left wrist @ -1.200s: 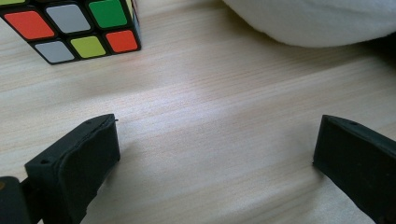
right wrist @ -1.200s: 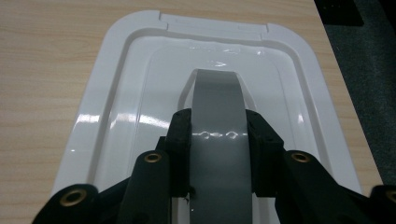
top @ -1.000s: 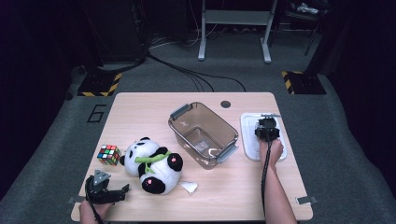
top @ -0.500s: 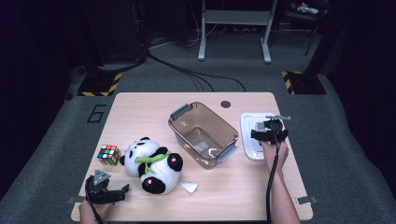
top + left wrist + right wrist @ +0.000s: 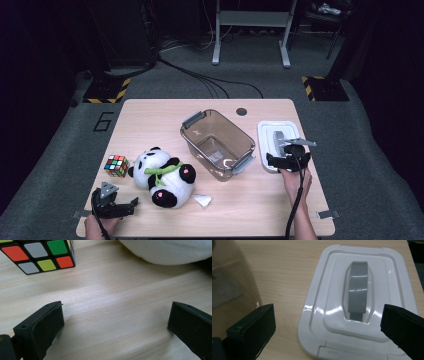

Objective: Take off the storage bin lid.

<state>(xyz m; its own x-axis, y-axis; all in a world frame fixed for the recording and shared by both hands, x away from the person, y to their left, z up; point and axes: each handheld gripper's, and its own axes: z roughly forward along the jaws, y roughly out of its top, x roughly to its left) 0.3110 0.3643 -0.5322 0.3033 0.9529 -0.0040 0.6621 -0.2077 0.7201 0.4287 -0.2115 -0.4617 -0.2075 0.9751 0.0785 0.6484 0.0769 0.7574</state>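
**Lid set down beside the tub, packing not yet begun**

The white lid (image 5: pixel 276 136) lies flat on the table (image 5: pixel 150 112) at the right, grey handle (image 5: pixel 358 293) up, just beside the clear plastic tub (image 5: pixel 216 144) and apart from it. The right gripper (image 5: pixel 289 159) sits at the lid's near edge with its jaws spread wide; they have just been opening, and in the right gripper view nothing is between them (the lid lies beyond the jaws, not pinched by them). So the lid looks released and the tub stands uncovered, with nothing visible inside it.

The left gripper (image 5: pixel 116 206) rests low at the near left corner of the table, its jaws also wide apart and empty over bare wood. Just ahead of it are the colour cube (image 5: pixel 116 165) and the panda plush (image 5: pixel 162 175), which lies on its side between the cube and the tub. A small white scrap (image 5: pixel 202 200) lies by the panda.

As a judgement, the opening of the tub is finished and the rest is still to do: neither toy is in the tub or in a gripper. The likely next part is for the left gripper to pick up the cube or the panda, both near it, and carry it over to the tub (whether the lid goes back on afterwards cannot be told from here).
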